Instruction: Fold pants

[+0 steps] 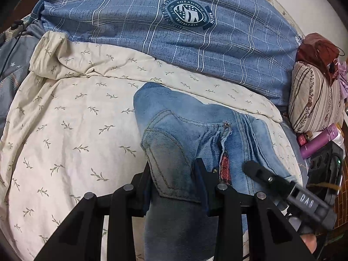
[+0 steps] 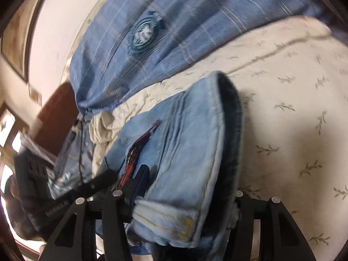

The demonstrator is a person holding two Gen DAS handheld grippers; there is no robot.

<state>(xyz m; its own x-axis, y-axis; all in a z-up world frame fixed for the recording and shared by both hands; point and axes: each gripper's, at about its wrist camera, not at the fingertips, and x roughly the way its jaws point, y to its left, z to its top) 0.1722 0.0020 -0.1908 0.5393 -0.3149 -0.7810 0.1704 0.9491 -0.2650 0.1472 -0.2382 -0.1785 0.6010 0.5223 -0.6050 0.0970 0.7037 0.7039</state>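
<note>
Left wrist view: your left gripper [image 1: 176, 180] clamps the jeans [image 1: 195, 134], their length running away over the cream bedsheet [image 1: 65, 119]; your right gripper [image 2: 187, 187] grips the adjoining edge

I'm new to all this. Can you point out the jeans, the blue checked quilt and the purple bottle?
jeans [image 1: 174, 130]: left wrist view, back pocket.
blue checked quilt [image 1: 130, 17]: left wrist view, checked cloth.
purple bottle [image 1: 319, 140]: left wrist view, its side.
</note>
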